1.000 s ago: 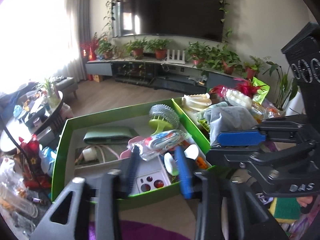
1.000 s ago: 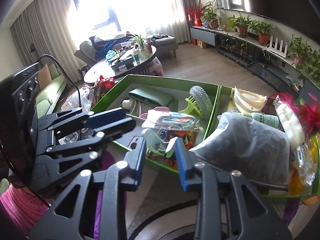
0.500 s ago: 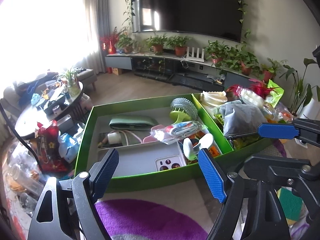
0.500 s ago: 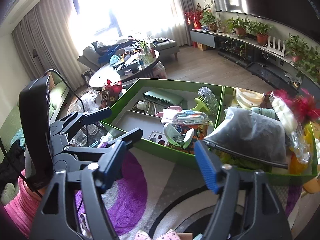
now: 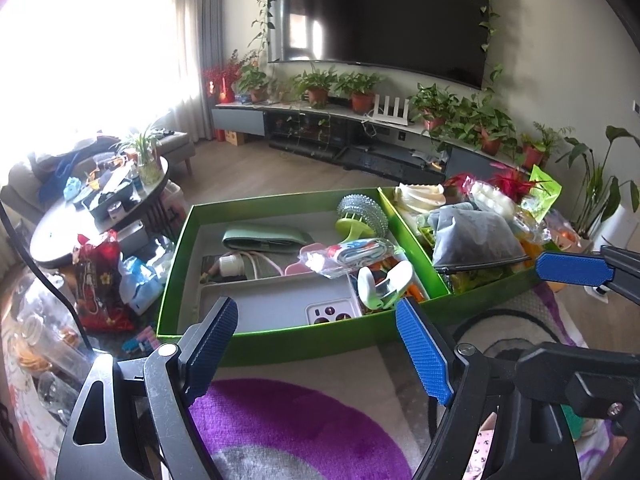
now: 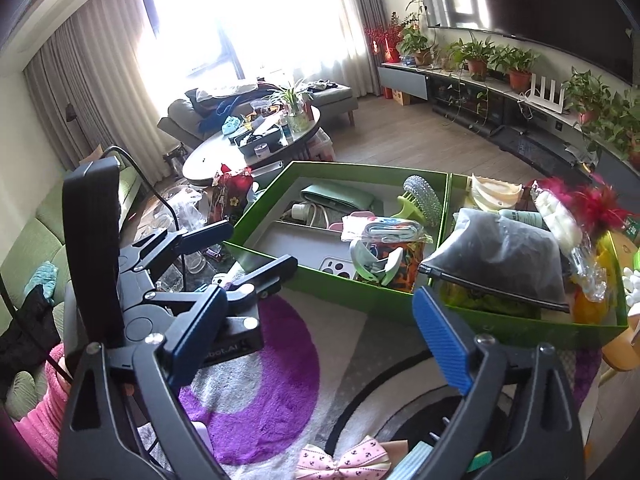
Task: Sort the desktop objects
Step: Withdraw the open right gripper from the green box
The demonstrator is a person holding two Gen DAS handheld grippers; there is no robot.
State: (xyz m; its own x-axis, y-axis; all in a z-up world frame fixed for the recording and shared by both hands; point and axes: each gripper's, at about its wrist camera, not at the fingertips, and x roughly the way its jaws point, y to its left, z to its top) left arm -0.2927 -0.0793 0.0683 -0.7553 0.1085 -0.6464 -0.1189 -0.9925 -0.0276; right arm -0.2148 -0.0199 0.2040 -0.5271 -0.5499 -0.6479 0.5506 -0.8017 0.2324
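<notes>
Two green boxes (image 5: 280, 340) crammed with clutter (a grey pouch (image 5: 472, 236) at two o'clock) sit on a purple-patterned rug (image 5: 288, 420). Left gripper (image 5: 320, 352) and right gripper (image 6: 320, 344) hang wide apart, empty. No writing legible.

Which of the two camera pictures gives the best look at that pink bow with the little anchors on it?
The right wrist view: the pink bow lies whole on the rug, low between the open right gripper fingers. In the left wrist view only a pink patterned scrap shows at the bottom right, mostly hidden; I cannot tell if it is the bow.

Wall television (image 5: 380, 20), potted plants (image 5: 360, 92) (along the console), round coffee table (image 6: 208, 156)
</notes>
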